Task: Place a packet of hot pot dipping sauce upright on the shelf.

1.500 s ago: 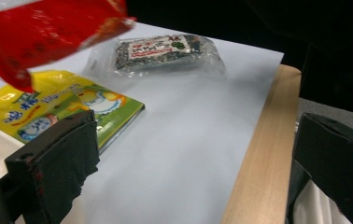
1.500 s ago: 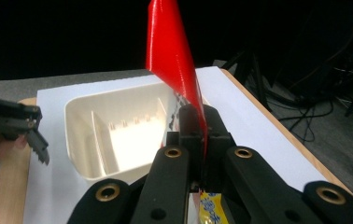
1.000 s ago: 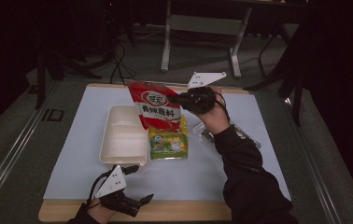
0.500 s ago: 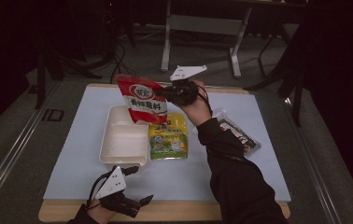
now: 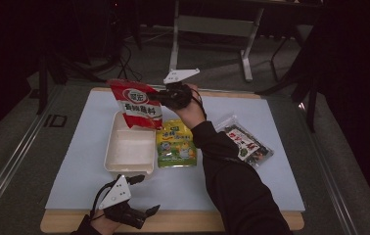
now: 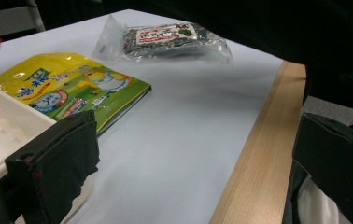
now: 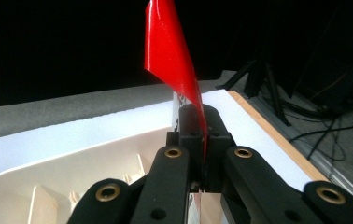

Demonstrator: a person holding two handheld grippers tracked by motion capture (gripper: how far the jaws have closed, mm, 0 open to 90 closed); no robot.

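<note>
Red snack pouch [image 5: 135, 104] hangs pinched by one edge in my right tongs [image 5: 159, 98], over the far end of the white tray [image 5: 129, 169]. Lower it flat into the tray before letting go. Left tongs [image 5: 139, 196] idle, spread, near the tray's front edge.

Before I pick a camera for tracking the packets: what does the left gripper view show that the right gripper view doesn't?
Left gripper view alone: the yellow packet and the clear packet lying on the table, with the left gripper open over a bare patch. Right gripper view alone: the right gripper shut on the red packet, above the tray. Both share the white tray and the table's wooden edge.
</note>
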